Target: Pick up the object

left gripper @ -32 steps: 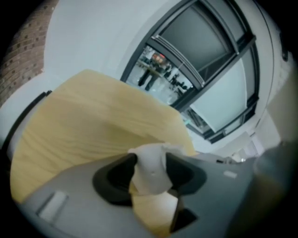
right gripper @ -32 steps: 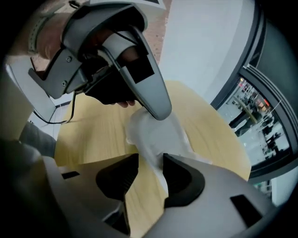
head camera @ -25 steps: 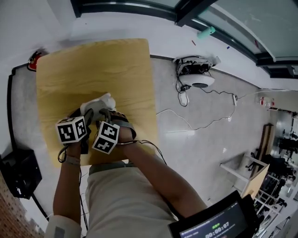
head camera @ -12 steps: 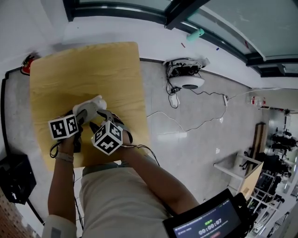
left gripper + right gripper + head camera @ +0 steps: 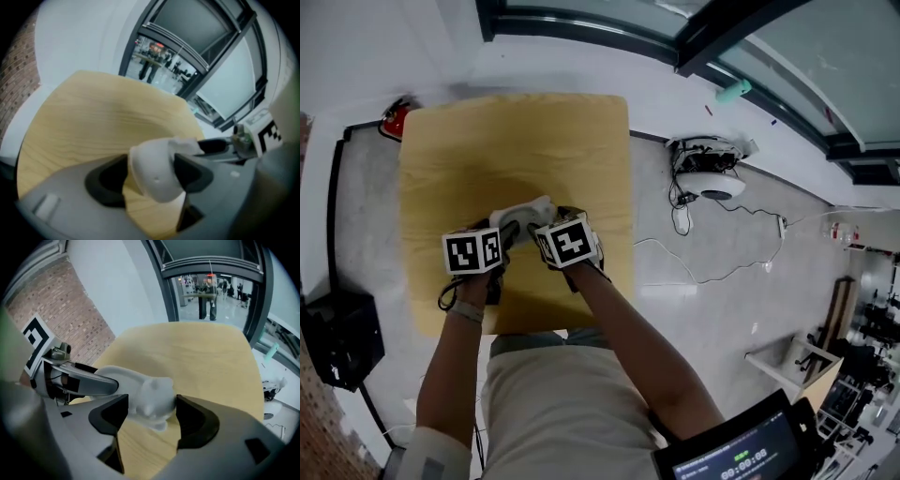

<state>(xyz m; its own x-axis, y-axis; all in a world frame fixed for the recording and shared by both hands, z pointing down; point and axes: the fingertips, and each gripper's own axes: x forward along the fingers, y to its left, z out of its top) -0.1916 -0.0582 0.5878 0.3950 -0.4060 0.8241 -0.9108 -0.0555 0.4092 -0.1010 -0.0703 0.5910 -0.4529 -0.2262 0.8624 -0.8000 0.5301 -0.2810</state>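
Observation:
A small white figure (image 5: pixel 528 212), shaped like an animal, sits over the near half of the wooden table (image 5: pixel 487 141). My left gripper (image 5: pixel 512 231) reaches it from the near left and my right gripper (image 5: pixel 546 223) from the near right. In the left gripper view the figure's rounded end (image 5: pixel 154 171) lies between the dark pads, and my left gripper (image 5: pixel 151 177) has its jaws opening. In the right gripper view the figure's head (image 5: pixel 151 397) lies between the pads of my right gripper (image 5: pixel 151 417), whose jaws are opening too. Whether the figure rests on the table is hidden.
A red thing (image 5: pixel 397 119) lies at the table's far left corner. A black box (image 5: pixel 337 337) stands on the floor at the near left. A white round device (image 5: pixel 710 176) with cables lies on the floor to the right. Glass walls run behind the table.
The right gripper's marker cube has turned and drawn level with the left one. Both grippers stay at the white figure. The head view itself has shifted a little.

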